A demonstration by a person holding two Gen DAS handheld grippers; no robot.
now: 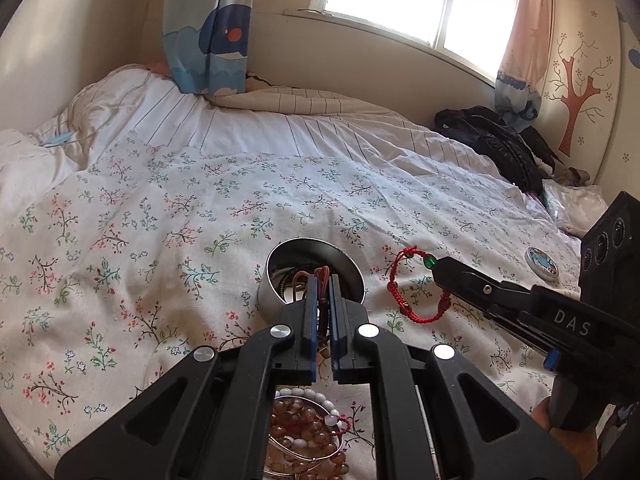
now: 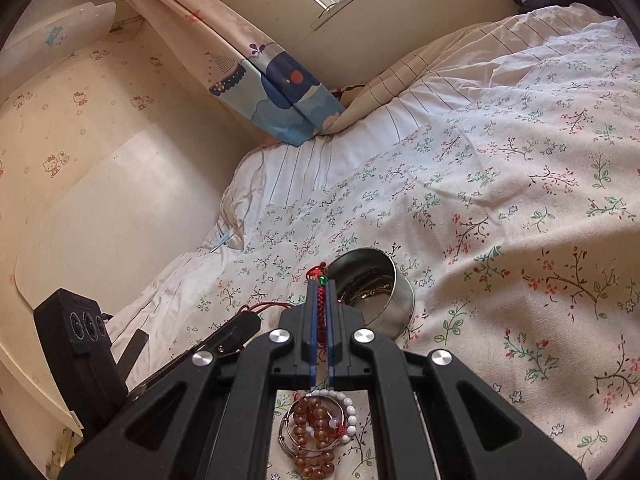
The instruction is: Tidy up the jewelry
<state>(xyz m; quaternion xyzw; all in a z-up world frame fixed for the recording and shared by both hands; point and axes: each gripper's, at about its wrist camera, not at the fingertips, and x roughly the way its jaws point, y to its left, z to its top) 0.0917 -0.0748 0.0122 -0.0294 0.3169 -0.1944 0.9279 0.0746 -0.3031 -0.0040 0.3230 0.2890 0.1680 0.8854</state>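
A round metal tin [image 1: 276, 292] stands open on the floral bedspread, with cords and bracelets inside; it also shows in the right wrist view [image 2: 394, 300]. My left gripper [image 1: 323, 280] is shut on a brown cord [image 1: 322, 274] over the tin. My right gripper [image 2: 320, 286] is shut on a red braided bracelet [image 1: 400, 300] with a green bead [image 1: 430, 261], held to the right of the tin. A pile of amber and white bead bracelets [image 1: 308, 428] lies on the bed under both grippers, also in the right wrist view [image 2: 320, 428].
A round tin lid [image 1: 541, 263] lies on the bedspread [image 1: 160, 240] at the right. Black clothing [image 1: 500, 140] is heaped near the far right wall. A curtain [image 1: 208, 28] hangs at the bed's far edge.
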